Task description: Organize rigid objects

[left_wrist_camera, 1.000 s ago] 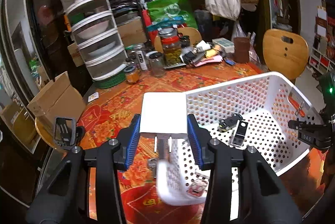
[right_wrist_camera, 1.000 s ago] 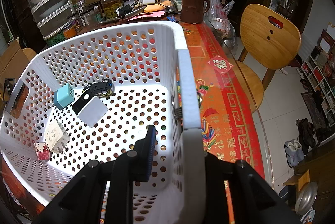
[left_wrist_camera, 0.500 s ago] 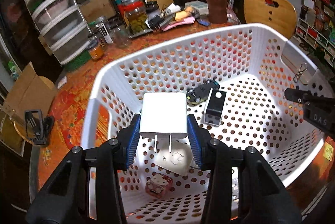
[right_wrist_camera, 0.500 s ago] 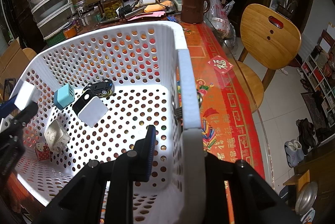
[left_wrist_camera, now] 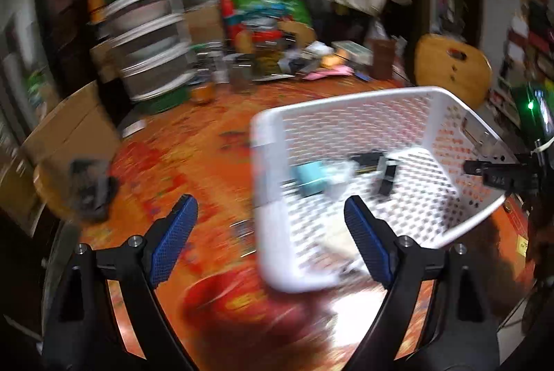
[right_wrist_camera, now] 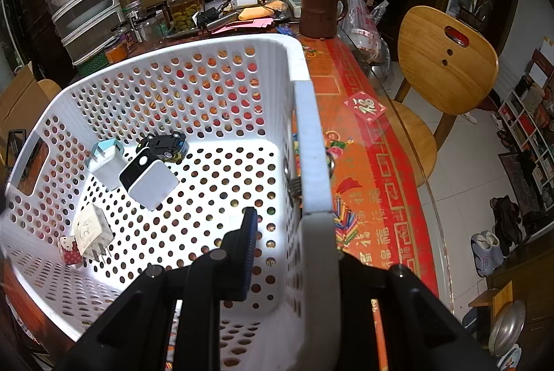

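1. The basket (right_wrist_camera: 180, 66) stood on the table (right_wrist_camera: 367, 170).
2. In the basket, a toy car (right_wrist_camera: 166, 144) lay farthest back, with one charger (right_wrist_camera: 104, 159) to its left and a second charger (right_wrist_camera: 149, 178) just before it.
3. A pronged plug (right_wrist_camera: 91, 230) lay at the near left, touching a small cube (right_wrist_camera: 69, 249).
4. A chair (right_wrist_camera: 446, 59) stood right of the table.
5. A mug (right_wrist_camera: 320, 12) stood behind the basket.

Cluttered home — dining table (right_wrist_camera: 377, 170), chair (right_wrist_camera: 446, 59)
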Demonstrator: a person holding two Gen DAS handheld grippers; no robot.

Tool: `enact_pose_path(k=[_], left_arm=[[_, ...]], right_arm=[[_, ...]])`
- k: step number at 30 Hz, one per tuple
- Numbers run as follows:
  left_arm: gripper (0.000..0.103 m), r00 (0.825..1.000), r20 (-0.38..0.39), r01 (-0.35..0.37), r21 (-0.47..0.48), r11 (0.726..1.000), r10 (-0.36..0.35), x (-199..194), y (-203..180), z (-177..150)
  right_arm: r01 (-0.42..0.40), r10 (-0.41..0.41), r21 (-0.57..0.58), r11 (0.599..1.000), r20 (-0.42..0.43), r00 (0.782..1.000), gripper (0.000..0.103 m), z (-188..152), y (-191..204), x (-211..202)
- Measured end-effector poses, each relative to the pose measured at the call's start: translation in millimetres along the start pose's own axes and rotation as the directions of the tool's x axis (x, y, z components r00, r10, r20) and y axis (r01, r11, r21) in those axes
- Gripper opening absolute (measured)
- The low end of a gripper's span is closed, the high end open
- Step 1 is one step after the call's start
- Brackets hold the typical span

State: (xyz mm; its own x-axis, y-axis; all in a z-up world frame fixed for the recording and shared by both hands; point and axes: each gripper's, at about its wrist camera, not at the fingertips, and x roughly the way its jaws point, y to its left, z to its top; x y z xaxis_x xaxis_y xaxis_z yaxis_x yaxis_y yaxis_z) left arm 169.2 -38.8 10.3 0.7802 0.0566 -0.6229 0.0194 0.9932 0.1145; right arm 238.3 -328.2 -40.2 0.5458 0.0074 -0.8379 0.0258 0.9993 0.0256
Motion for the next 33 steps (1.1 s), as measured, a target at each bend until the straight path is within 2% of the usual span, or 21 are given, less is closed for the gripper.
enact_pose_path(k=[2, 4, 5, 9, 12, 16, 23, 24, 26, 28, 29, 33], left_arm=[[0.087, 0.999, -0.033, -0.028, -0.054, 0.998, 0.026, 1, 37, -20], [0.087, 0.994, -0.096, -0.067, -0.078, 0.995, 0.059, 22, 62, -39], [0.086, 0.985, -0.156, -0.092, -0.084, 0.992, 0.078, 40, 72, -50], [0.076, 0.969, -0.245, -0.064, -0.112, 0.992, 0.035, 88, 84, -66], [0.073, 0.965, -0.261, -0.035, -0.097, 0.995, 0.009, 117, 77, -62], [0.071, 0.962, -0.272, -0.042, -0.048, 0.998, 0.027, 145, 64, -57], [0.068, 0.957, -0.288, -0.045, -0.030, 0.999, 0.035, 175, 54, -50], [0.064, 0.958, -0.284, -0.037, -0.033, 0.999, 0.026, 176, 54, -49], [0.046, 0.959, -0.283, -0.017, -0.045, 0.999, 0.004, 178, 54, -46], [0.006, 0.957, -0.288, -0.006, -0.063, 0.998, -0.012, 179, 56, -45], [0.001, 0.956, -0.292, 0.000, -0.078, 0.997, -0.023, 181, 59, -45], [0.000, 0.965, -0.261, 0.011, -0.083, 0.997, -0.032, 175, 66, -45]], right_arm=[[-0.002, 0.002, 0.001, 1.000, 0.002, 1.000, 0.022, 0, 0, 0], [-0.001, 0.001, 0.001, 1.000, 0.002, 1.000, 0.022, 0, -1, 1], [-0.001, 0.001, 0.002, 1.000, 0.002, 1.000, 0.022, 0, 0, 1], [-0.001, 0.001, 0.004, 1.000, 0.001, 1.000, 0.022, 1, -1, 1], [0.000, 0.000, 0.003, 1.000, -0.001, 1.000, 0.022, 1, -1, 1], [0.000, 0.000, 0.001, 1.000, -0.002, 1.000, 0.022, 1, -2, 2], [0.001, -0.001, 0.001, 1.000, 0.000, 1.000, 0.022, 0, -1, 2], [0.001, -0.001, 0.000, 1.000, -0.001, 1.000, 0.022, 0, -1, 2], [0.002, -0.002, -0.002, 1.000, -0.002, 1.000, 0.022, 0, -1, 3], [0.002, -0.002, -0.003, 1.000, -0.003, 1.000, 0.022, 0, -1, 3], [0.002, -0.002, -0.004, 1.000, -0.003, 1.000, 0.022, 0, -1, 3], [0.001, -0.001, -0.004, 1.000, -0.002, 1.000, 0.022, 0, -1, 2]])
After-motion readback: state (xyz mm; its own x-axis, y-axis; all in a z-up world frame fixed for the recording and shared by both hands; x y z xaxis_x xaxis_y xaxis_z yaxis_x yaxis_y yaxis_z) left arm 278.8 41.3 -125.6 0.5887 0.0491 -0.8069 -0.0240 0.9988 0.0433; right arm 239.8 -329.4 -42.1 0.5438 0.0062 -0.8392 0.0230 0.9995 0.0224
